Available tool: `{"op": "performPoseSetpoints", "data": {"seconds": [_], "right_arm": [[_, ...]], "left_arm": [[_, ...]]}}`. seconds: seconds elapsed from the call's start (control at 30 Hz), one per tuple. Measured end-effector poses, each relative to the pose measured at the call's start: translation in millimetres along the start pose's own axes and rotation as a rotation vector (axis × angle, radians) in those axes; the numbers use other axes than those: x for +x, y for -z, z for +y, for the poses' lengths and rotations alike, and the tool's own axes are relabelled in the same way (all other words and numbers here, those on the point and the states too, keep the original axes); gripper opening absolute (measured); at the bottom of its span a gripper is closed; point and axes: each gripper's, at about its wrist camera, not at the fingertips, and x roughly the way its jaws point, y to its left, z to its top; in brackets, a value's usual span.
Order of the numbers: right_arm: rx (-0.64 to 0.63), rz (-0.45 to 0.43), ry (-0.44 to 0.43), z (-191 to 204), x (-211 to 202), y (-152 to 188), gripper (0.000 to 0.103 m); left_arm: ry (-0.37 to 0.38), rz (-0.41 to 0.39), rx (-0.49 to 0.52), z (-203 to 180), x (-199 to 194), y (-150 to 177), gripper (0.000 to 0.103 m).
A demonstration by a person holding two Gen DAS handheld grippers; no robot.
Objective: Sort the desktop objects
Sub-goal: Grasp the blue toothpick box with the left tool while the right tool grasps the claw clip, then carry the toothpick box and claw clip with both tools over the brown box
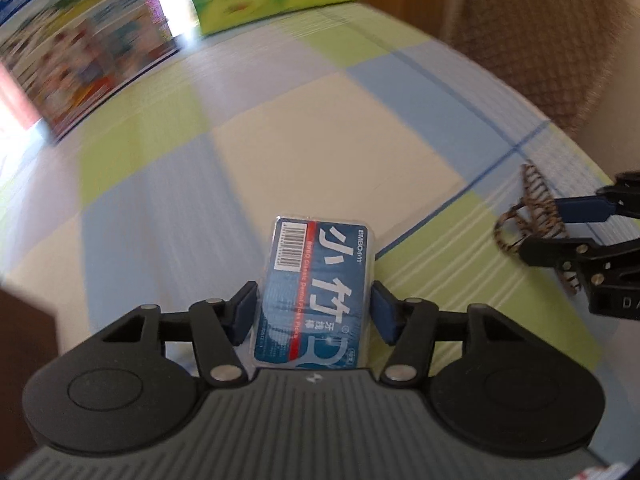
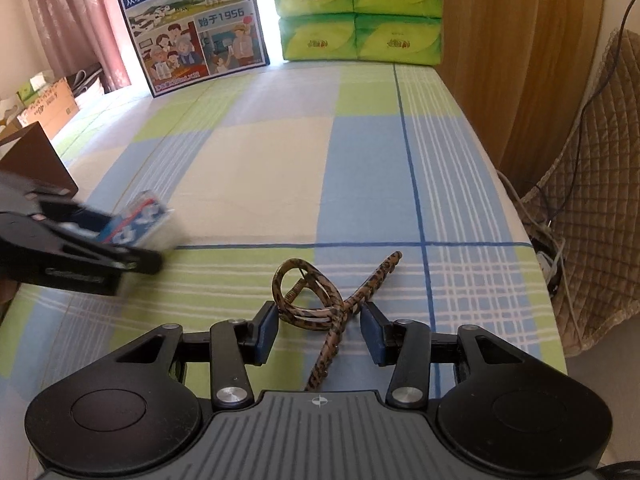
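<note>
My left gripper [image 1: 314,312] is shut on a blue dental floss pick box [image 1: 316,284] and holds it above the checked cloth; the left wrist view is blurred by motion. The box [image 2: 138,220] and left gripper [image 2: 100,248] also show at the left of the right wrist view. A leopard-print hair clip [image 2: 316,300] lies on the cloth between the fingers of my right gripper [image 2: 318,332], whose blue pads stand apart on either side of it, not clamped. The clip [image 1: 528,216] and right gripper [image 1: 560,228] show at the right of the left wrist view.
A checked green, blue and cream cloth [image 2: 280,168] covers the surface. A milk carton box [image 2: 192,24] and stacked green tissue packs [image 2: 356,12] stand at the far edge. A brown box [image 2: 36,160] sits at the left. A quilted chair [image 2: 592,200] and cables are at the right.
</note>
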Motion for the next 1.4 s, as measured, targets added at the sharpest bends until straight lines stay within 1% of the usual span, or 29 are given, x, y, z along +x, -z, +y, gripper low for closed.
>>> {"op": "performPoseSetpoints", "data": {"seconds": [0.13,0.2,0.27,0.33,0.43,0.53,0.57,0.73,0.9,1.07,1.2,1.3,1.4], "right_arm": [[0.005,0.000,0.025,7,8,-5,0.052],[0.008,0.000,0.040,10,13,-7,0.052],[0.004,-0.005,0.053,13,17,-9,0.052],[-0.028,-0.006,0.058,18,20,-10,0.042],[-0.056,0.013,0.006,24,19,-9,0.040],[-0.117,0.030,-0.028,42,16,-3,0.040],[-0.129,0.034,-0.044,48,14,1,0.040],[-0.186,0.048,-0.097,75,5,19,0.040],[-0.219,0.066,-0.116,88,-3,32,0.040],[-0.232,0.091,-0.117,94,-10,43,0.040],[-0.254,0.120,-0.122,102,-18,51,0.040],[-0.260,0.147,-0.127,108,-24,56,0.040],[-0.268,0.159,-0.136,115,-31,59,0.040]], "left_arm": [[-0.064,0.045,-0.168,28,-9,18,0.055],[-0.096,0.061,-0.240,41,-15,30,0.055],[-0.111,0.075,-0.290,50,-21,39,0.055],[-0.114,0.092,-0.331,57,-26,50,0.055],[-0.105,0.105,-0.375,63,-34,65,0.055],[-0.095,0.113,-0.383,63,-38,75,0.055],[-0.093,0.105,-0.386,62,-39,75,0.055],[-0.088,0.084,-0.345,62,-34,70,0.057],[-0.076,0.076,-0.316,55,-37,72,0.055],[-0.053,0.083,-0.276,33,-53,90,0.054],[-0.016,0.097,-0.235,13,-68,108,0.054],[0.018,0.107,-0.258,8,-79,119,0.054],[0.035,0.087,-0.270,6,-96,129,0.054]]}}
